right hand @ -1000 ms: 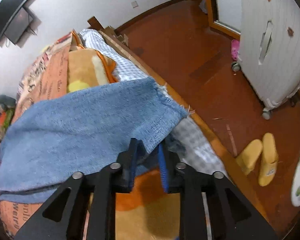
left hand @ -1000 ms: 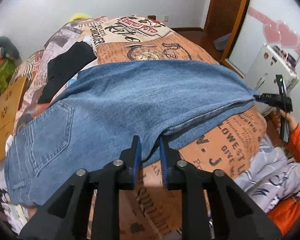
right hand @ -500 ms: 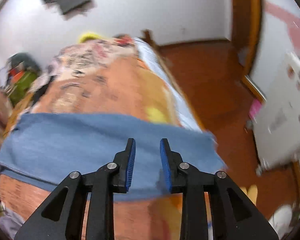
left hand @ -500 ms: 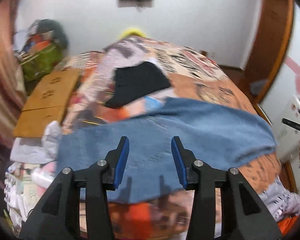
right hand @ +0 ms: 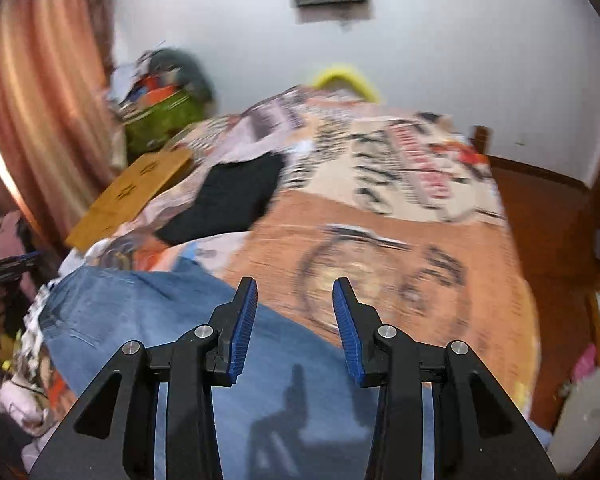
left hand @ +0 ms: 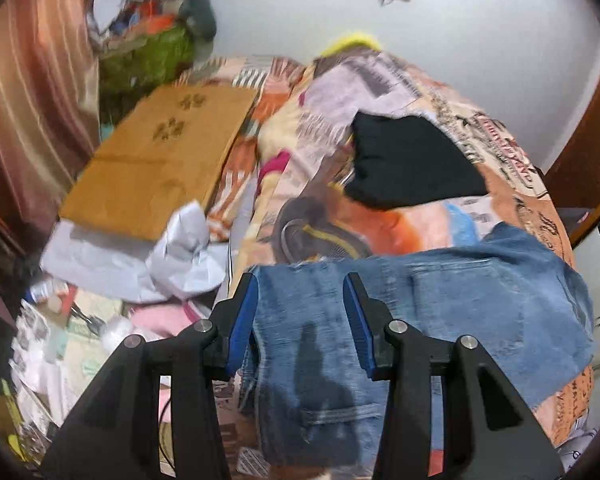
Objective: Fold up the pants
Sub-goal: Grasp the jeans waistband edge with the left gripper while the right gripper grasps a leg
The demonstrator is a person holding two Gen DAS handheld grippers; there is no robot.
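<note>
White walls and a rust-coloured curtain (left hand: 28, 92) close in a cluttered bedroom, where a bed (right hand: 380, 240) wears a cover printed in orange, cream and black lettering. Folded blue denim pants (left hand: 440, 304) lie across the near end of that bed, one end hanging over the edge. A black garment (left hand: 408, 164) rests on the cover beyond them, well apart, and a flat brown cardboard sheet (left hand: 156, 168) lies to the left among loose clothes. The left gripper (left hand: 299, 316) hovers over the pants, its blue-padded fingers parted, nothing between them. The right gripper (right hand: 295, 322) hangs above the denim too, fingers having just spread wider, gripping nothing.
</note>
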